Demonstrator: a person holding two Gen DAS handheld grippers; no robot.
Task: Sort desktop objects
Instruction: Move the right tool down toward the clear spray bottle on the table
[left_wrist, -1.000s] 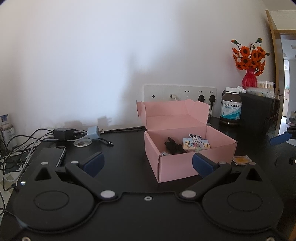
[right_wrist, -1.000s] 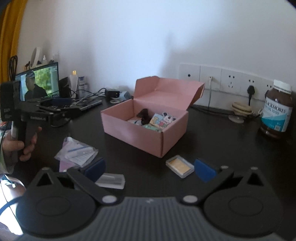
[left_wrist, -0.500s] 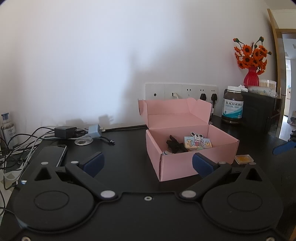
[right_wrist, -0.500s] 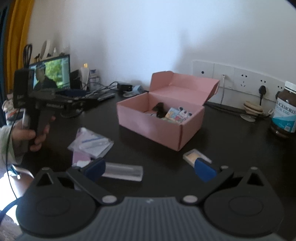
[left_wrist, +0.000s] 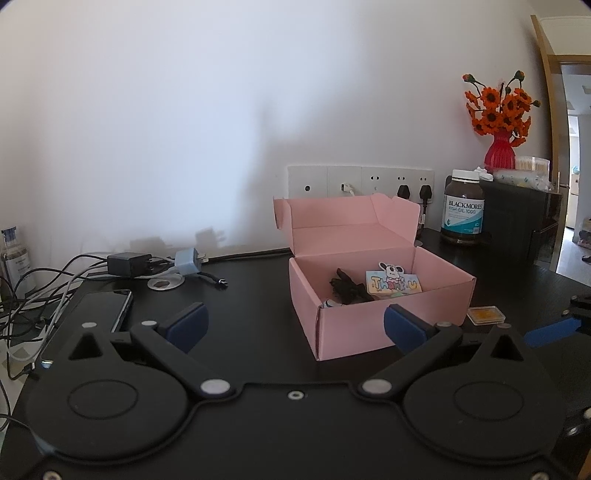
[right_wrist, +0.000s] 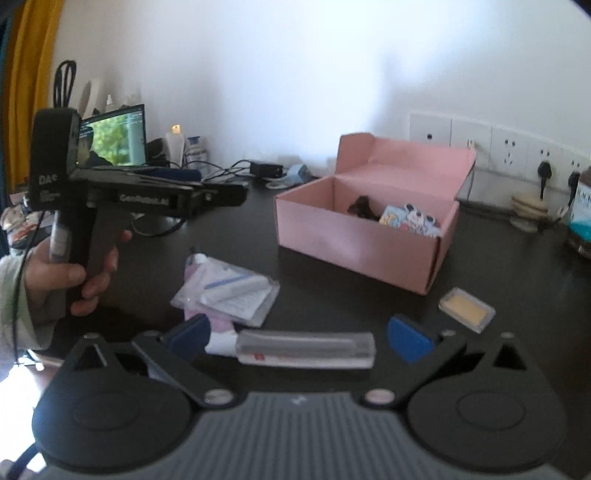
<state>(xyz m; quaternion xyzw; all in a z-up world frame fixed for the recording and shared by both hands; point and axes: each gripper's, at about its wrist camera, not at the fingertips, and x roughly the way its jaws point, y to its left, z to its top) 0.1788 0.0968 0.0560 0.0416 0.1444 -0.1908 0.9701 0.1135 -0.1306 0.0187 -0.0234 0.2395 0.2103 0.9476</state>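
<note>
Looking along the right gripper (right_wrist: 299, 338), its blue fingers spread wide and empty, the right wrist view alone shows a clear plastic tube (right_wrist: 306, 349) lying crosswise on the desk between them, a crinkled plastic packet (right_wrist: 227, 291) just behind it, and a hand (right_wrist: 62, 280) holding the left gripper's black handle in the air, apart from everything. The left gripper (left_wrist: 295, 326) also stands apart and holds nothing, and its own view alone shows a phone (left_wrist: 99, 306), a tangle of cables (left_wrist: 33, 295) and orange flowers (left_wrist: 498, 107) in a red vase. Both views show the open pink box (left_wrist: 373, 321) near the middle of the black desk (left_wrist: 251, 302), with a cartoon card (left_wrist: 393, 282) and something dark inside, and a small yellow case (right_wrist: 467, 309) beside its corner. A white wall with sockets (left_wrist: 360, 181) runs behind, a brown supplement jar (left_wrist: 464, 212) below it.
</note>
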